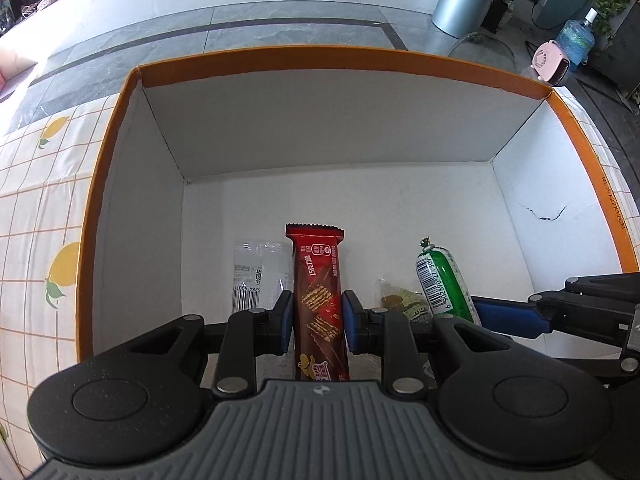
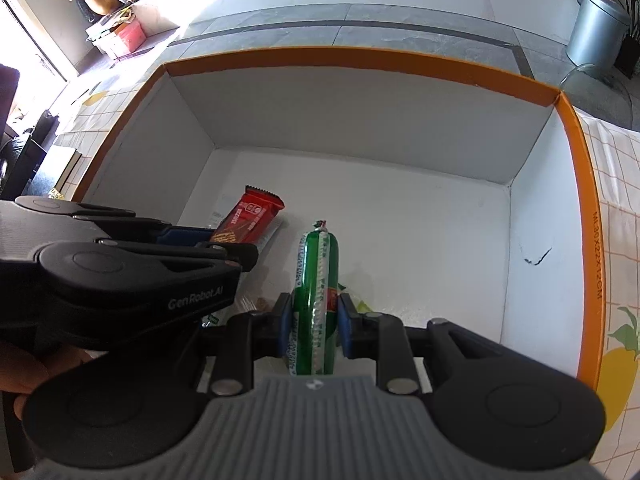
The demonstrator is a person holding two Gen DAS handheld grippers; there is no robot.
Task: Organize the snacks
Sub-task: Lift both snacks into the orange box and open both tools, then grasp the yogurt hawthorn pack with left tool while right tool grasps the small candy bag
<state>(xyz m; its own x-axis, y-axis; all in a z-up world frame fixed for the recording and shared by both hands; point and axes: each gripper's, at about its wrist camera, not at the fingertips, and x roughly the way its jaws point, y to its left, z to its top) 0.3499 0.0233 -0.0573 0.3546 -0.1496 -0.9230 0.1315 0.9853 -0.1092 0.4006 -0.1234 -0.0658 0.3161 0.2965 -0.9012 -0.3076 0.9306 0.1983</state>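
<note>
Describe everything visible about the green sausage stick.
The green sausage stick is a slim tube in shiny green plastic film with white print, a barcode panel and a crimped, clipped tip pointing away from the camera. It is clamped across its middle between the blue pads of the right hand-held gripper, inside the white-lined orange box, low over its floor.

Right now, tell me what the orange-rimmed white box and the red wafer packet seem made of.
Orange-rimmed white box: likely matte cardboard, with folded corner creases and a small tear.
Red wafer packet: glossy plastic film, apparently; crimped zigzag end, light glare.
</note>
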